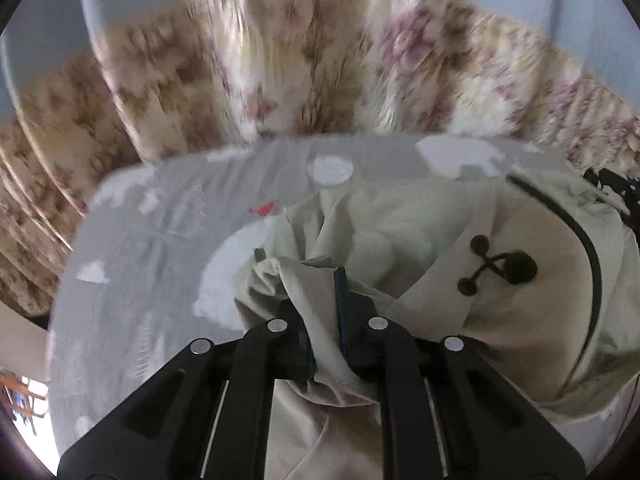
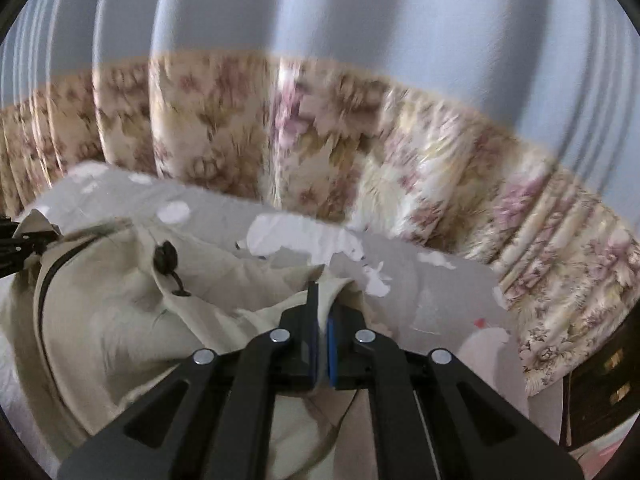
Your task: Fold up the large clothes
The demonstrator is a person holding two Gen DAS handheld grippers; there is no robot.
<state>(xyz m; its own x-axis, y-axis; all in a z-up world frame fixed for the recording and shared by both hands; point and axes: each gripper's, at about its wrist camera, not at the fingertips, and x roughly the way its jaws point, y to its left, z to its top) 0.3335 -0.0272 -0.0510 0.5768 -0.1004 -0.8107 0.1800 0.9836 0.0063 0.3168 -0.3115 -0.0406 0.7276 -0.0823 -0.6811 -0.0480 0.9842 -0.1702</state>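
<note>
A large beige garment with dark piping and a black knot button lies bunched on a grey bed sheet. My left gripper is shut on a fold of the garment's edge, with cloth draped between and over its fingers. In the right wrist view the same garment spreads to the left, its knot button visible. My right gripper is shut on another fold of the garment's edge. Each gripper shows at the edge of the other's view: the right one, the left one.
The grey sheet has white cloud-like prints. Floral curtains hang right behind the bed, also in the right wrist view. A dark wooden drawer unit stands at the right.
</note>
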